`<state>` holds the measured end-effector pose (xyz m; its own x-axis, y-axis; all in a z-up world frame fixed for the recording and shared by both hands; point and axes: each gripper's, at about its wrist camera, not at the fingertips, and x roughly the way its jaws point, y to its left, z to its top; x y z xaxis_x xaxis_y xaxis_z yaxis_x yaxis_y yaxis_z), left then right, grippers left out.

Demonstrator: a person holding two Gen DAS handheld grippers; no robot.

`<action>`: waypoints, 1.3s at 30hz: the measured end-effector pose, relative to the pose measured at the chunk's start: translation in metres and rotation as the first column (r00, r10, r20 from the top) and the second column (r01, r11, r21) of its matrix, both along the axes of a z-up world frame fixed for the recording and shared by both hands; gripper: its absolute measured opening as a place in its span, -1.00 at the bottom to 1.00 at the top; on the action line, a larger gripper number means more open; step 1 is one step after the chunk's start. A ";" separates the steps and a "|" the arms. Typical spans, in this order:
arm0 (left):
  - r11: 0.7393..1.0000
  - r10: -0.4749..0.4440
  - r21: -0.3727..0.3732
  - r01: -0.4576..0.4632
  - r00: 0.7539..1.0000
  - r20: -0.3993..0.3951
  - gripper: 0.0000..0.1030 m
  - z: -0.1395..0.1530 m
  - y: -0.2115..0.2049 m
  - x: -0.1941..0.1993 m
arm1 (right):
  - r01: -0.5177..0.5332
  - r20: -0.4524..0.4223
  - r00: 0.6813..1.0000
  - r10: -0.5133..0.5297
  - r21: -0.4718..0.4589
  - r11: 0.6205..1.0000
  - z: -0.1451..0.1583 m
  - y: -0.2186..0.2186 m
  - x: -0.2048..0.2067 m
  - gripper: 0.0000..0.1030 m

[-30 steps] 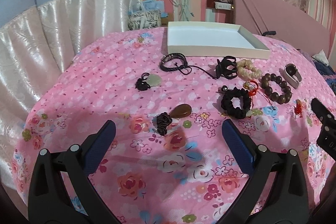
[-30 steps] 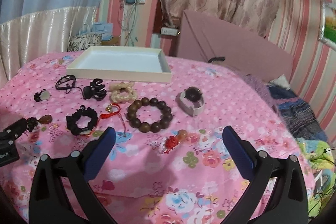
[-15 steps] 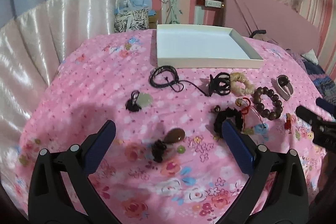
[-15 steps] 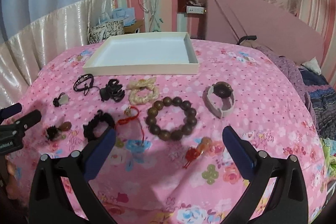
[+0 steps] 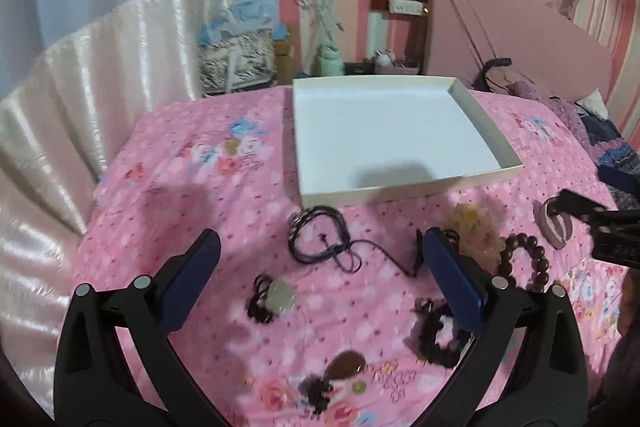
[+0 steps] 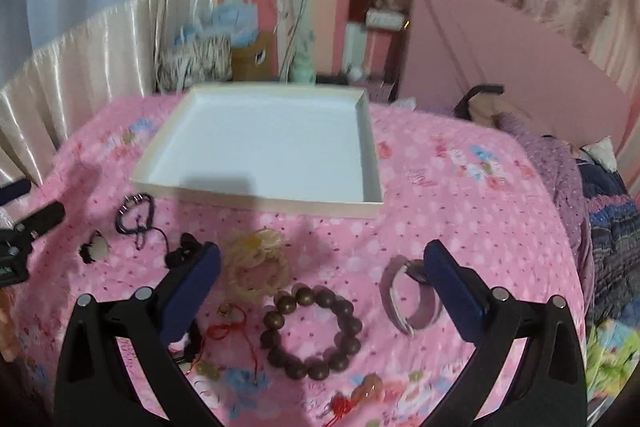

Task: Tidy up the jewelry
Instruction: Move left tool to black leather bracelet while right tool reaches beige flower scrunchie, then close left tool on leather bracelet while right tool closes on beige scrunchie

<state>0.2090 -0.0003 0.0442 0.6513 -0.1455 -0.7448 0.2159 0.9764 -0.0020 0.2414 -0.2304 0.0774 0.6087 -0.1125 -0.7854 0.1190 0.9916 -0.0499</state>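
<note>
Jewelry lies on a pink floral cloth before an empty white box (image 5: 476, 183), also in the right wrist view (image 6: 376, 183). My left gripper (image 5: 320, 267) is open and empty above a black cord bracelet (image 5: 316, 231) and a pale pendant (image 5: 280, 297); a brown pendant (image 5: 348, 367) and black scrunchie (image 5: 436, 335) lie nearer. My right gripper (image 6: 320, 275) is open and empty above a brown bead bracelet (image 6: 312, 333), a cream bracelet (image 6: 260, 267), a pink watch (image 6: 408, 299) and a red cord charm (image 6: 228, 327).
A red and orange knot charm (image 6: 356, 397) lies at the near edge. Satin curtain (image 5: 100, 107) hangs at the left. A pink board (image 5: 520, 39) leans at the back right, with dark clothes (image 6: 612, 227) at the right edge.
Both grippers have risen and moved forward toward the white box, and now look down on it. Both stay open and empty. The jewelry has not moved.
</note>
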 end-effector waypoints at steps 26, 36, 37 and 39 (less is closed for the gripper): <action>0.999 0.046 -0.007 -0.050 0.968 -0.248 0.43 -0.094 0.024 0.093 | -0.069 -0.278 0.954 0.115 0.169 0.983 -0.097 -0.010 0.060 0.50; 0.999 0.039 0.011 -0.038 0.962 -0.272 0.30 -0.108 0.017 0.100 | -0.059 -0.281 0.955 0.096 0.137 0.989 -0.112 -0.006 0.066 -0.27; 0.999 0.039 0.011 -0.037 0.961 -0.272 0.28 -0.109 0.015 0.101 | -0.058 -0.279 0.956 0.094 0.133 0.989 -0.112 -0.006 0.066 -0.38; 0.999 0.040 0.010 -0.039 0.961 -0.275 0.27 -0.111 0.015 0.102 | -0.056 -0.269 0.959 0.089 0.128 0.990 -0.113 -0.006 0.067 -0.51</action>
